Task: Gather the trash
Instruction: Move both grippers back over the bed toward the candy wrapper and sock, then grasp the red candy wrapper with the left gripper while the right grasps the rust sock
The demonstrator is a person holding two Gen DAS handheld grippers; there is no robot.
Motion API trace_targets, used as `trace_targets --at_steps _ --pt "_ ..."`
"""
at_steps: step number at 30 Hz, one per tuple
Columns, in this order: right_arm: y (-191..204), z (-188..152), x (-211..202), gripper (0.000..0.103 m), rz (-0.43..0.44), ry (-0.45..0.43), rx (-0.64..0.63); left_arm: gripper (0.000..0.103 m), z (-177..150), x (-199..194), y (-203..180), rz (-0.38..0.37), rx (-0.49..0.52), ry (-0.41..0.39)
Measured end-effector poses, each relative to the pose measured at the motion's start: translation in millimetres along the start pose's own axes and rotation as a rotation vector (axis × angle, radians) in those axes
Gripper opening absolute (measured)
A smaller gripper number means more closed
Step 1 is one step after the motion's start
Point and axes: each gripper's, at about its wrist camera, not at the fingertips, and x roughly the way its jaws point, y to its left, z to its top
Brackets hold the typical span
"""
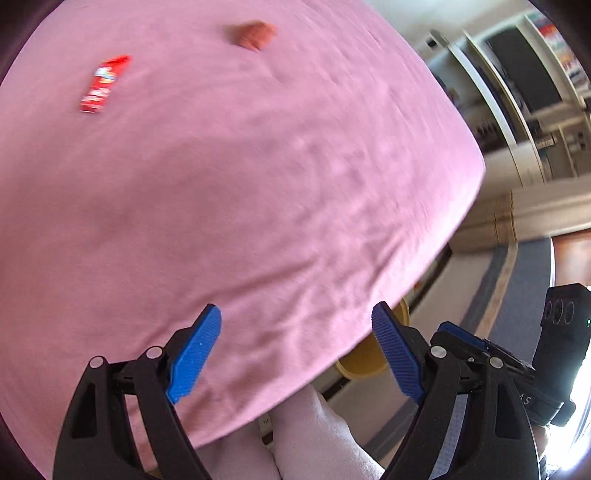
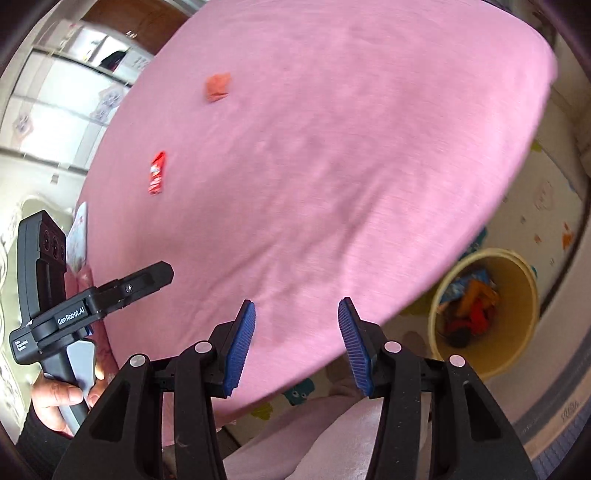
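Trash pickup: both grippers empty above the pink bed sheet (image 1: 258, 184).

The left gripper (image 1: 295, 350) and the right gripper (image 2: 297, 343) stand with jaws apart, nothing between them. The red wrapper (image 1: 103, 83) lies flat; the crumpled orange scrap (image 1: 253, 34) lies well apart from it. Both appear light, thin and pliable. Pinch the wrapper at one end edge, the scrap across its raised folds. The yellow bin (image 2: 517, 347) stands beside the bed.

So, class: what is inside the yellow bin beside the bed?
The yellow bin holds crumpled trash in red, orange and blue. Anything beneath that pile, and the bin's floor, stays covered.
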Motion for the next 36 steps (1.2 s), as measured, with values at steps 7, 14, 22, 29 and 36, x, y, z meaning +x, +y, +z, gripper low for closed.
trace_targets --at_steps 7,14,22,29,36 --pt "74.3 48.8 26.9 0.047 0.018 0.004 -0.125 0.083 33.6 -40.4 77.4 0.024 -0.113 -0.092" --pt "115.4 114.1 60.8 0.047 0.023 0.026 -0.207 0.083 81.2 -47.0 123.1 0.048 -0.197 -0.129" --pt "133.9 201.0 115.7 0.047 0.032 0.084 -0.243 0.083 161.2 -16.2 162.8 0.083 -0.298 -0.127" --pt "144.4 258.0 168.9 0.047 0.034 0.14 -0.267 0.083 213.5 19.7 199.7 0.118 -0.367 -0.098" --pt "144.3 293.4 206.6 0.047 0.023 0.158 -0.251 0.075 240.7 60.2 224.0 0.186 -0.352 -0.028"
